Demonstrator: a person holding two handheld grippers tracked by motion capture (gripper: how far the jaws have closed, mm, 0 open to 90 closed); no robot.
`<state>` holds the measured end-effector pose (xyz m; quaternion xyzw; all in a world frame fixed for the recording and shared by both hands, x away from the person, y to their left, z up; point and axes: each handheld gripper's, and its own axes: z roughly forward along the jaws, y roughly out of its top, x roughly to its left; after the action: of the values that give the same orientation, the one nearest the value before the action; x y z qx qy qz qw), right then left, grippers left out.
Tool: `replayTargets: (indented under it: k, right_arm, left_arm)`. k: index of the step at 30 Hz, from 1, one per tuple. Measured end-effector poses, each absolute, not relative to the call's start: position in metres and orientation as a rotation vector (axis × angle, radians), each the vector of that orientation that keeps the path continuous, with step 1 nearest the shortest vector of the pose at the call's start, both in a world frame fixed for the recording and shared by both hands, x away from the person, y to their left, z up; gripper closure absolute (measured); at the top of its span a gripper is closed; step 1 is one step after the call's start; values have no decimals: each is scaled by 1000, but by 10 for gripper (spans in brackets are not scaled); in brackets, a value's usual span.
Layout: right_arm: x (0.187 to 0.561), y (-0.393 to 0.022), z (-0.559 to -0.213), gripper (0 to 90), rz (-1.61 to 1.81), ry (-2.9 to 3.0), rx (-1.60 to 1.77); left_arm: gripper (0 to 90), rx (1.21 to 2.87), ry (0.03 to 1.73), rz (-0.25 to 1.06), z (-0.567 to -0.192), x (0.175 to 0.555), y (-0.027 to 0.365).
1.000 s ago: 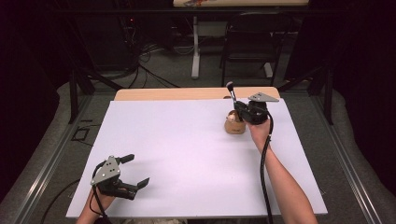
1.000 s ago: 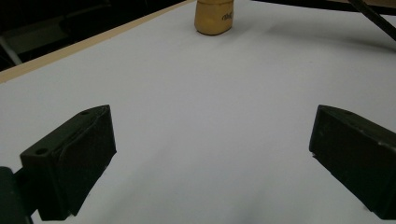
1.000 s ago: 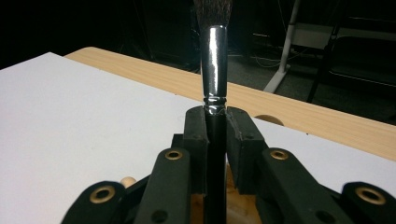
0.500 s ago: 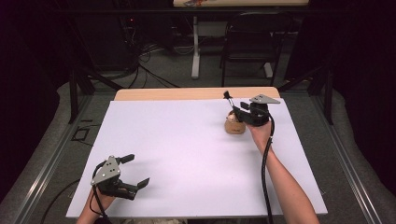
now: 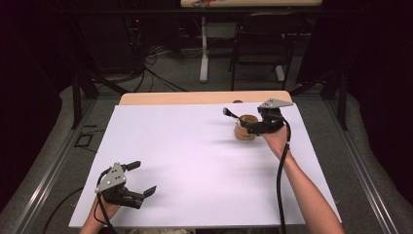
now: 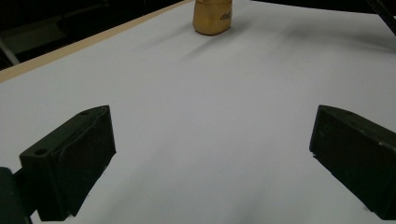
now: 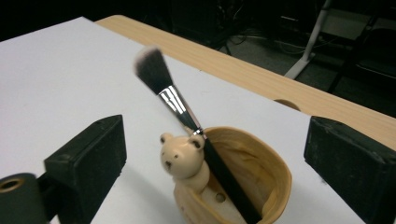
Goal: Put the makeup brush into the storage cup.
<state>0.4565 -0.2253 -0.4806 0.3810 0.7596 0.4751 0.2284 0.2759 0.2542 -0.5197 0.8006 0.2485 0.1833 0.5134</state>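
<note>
Right gripper: we have just been opening our jaws wide; brush stands free in holder.
Left gripper: wide open, empty, at seven o'clock on the counter.

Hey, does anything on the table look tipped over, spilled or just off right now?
Nothing spilled or tipped. The tan holder with its little bear figure stands upright, and the makeup brush leans slanted in it, bristles up, which looks normal. The right gripper has just been opening around it, touching nothing.

A: What do the claws look like?
B: Left claw: black, blocky pads, grey three-cornered plate. Right claw: the same, trailing a black cable. Forearms bare, no sleeves.
</note>
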Motion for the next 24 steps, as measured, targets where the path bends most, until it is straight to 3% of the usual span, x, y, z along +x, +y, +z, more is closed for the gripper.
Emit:
replayTargets:
  k: [9,24]
  right_arm:
    - [438,-234,-472,0,1285,2161,1008]
    - [400,-234,-474,0,1250,2273,890]
  left_arm:
    - [1,1930,580,431,-519,280,249]
    - [2,1932,580,429,-520,279,249]
